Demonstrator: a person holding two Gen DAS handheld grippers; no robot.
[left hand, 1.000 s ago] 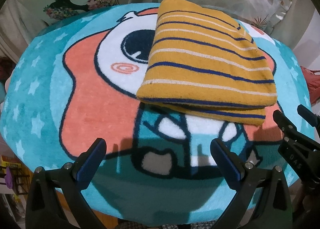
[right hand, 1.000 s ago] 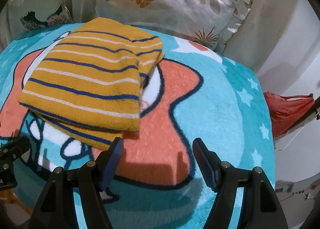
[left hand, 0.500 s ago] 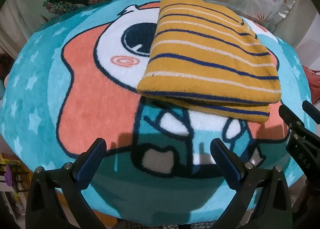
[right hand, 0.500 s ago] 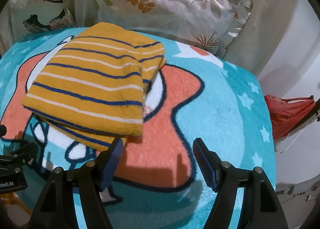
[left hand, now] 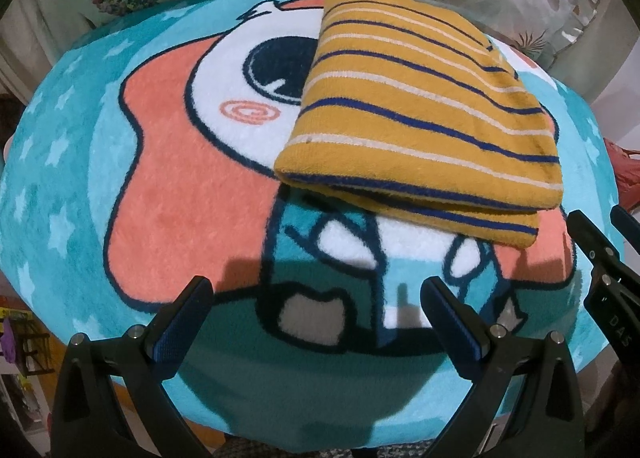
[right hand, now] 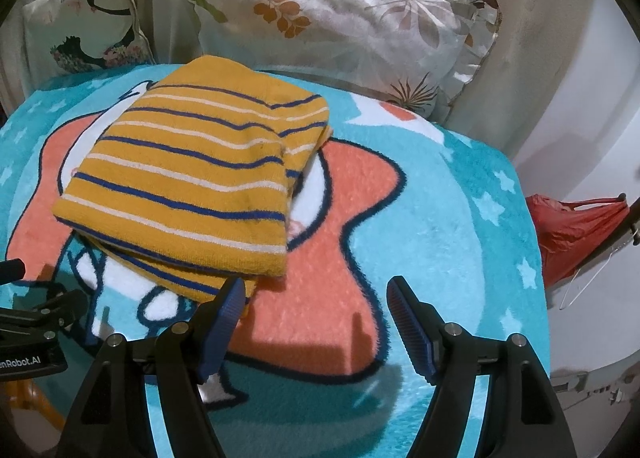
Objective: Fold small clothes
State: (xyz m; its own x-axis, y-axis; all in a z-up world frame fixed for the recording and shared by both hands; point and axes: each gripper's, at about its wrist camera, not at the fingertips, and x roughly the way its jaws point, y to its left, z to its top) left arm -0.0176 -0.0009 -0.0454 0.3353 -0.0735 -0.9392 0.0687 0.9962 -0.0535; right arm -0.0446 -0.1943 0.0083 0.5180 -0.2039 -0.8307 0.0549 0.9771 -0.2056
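Observation:
A yellow garment with blue and white stripes (left hand: pixel 416 122) lies folded in layers on a cartoon-print blanket (left hand: pixel 168 186). It also shows in the right wrist view (right hand: pixel 192 182), left of centre. My left gripper (left hand: pixel 316 298) is open and empty, held back from the garment's near edge. My right gripper (right hand: pixel 316 294) is open and empty, its left finger (right hand: pixel 224 310) just short of the garment's near right corner. The right gripper also shows at the right edge of the left wrist view (left hand: pixel 600 258).
The blanket (right hand: pixel 440 226) covers a raised surface that drops off at the near and right edges. Two printed cushions (right hand: pixel 340 26) (right hand: pixel 84 22) lean behind it. A red bag (right hand: pixel 572 230) hangs to the right.
Both grippers have drawn back a little from the folded garment, which sits slightly farther away in both views. The garment itself has not moved. Both stay open.

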